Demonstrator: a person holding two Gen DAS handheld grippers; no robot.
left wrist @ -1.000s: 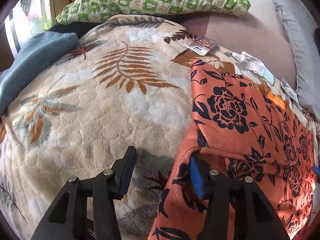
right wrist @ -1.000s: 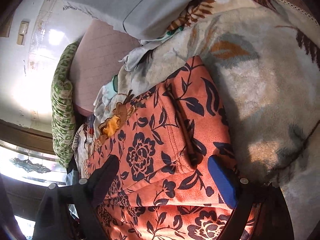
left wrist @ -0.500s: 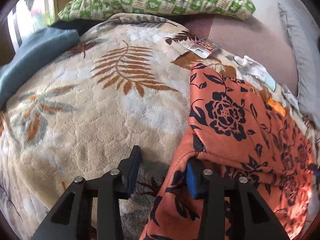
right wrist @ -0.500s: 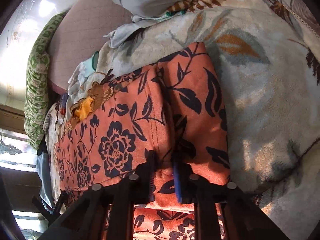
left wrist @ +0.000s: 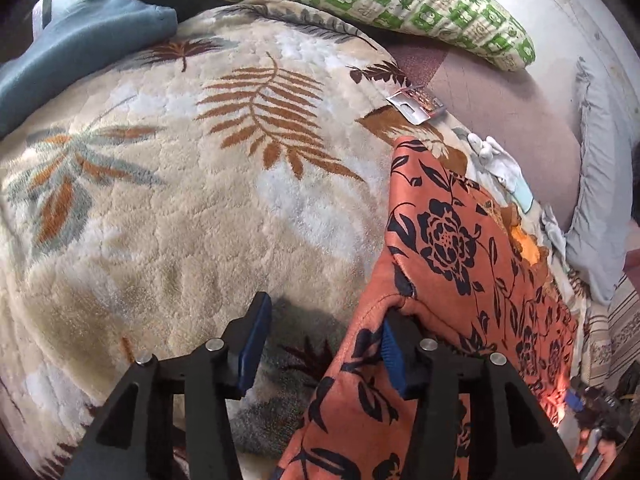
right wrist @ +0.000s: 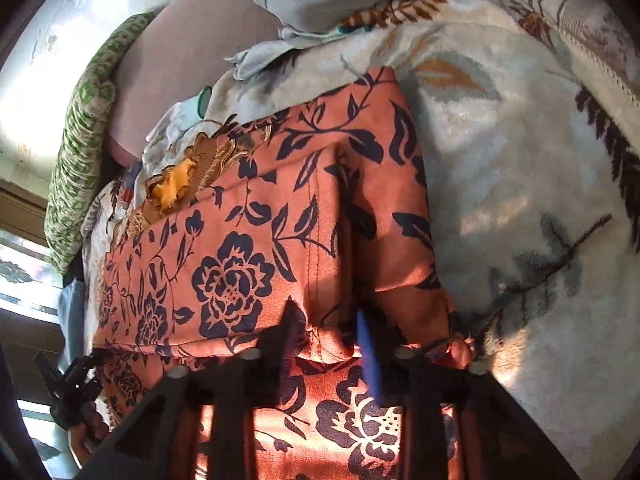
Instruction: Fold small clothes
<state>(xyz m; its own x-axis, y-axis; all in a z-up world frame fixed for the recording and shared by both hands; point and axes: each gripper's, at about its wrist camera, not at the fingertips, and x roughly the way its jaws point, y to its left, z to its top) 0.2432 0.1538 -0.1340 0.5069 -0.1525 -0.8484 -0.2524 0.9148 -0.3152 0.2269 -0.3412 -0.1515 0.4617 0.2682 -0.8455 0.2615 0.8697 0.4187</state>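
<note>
Leaf-print blanket [left wrist: 168,216], folded orange floral garment [right wrist: 248,256]

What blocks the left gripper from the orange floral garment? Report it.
Nothing visible does. The left gripper, its jaws just having opened further, sits at the near edge of the orange floral garment. One finger is against the cloth and the other is over the blanket, with no other item between them.

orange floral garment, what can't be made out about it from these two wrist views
- Left wrist view: the orange floral garment has its near end cut off by the bottom edge and hidden behind the left tool.
- Right wrist view: the right tool covers its near fold; whether the pads pinch cloth is unclear.
</note>
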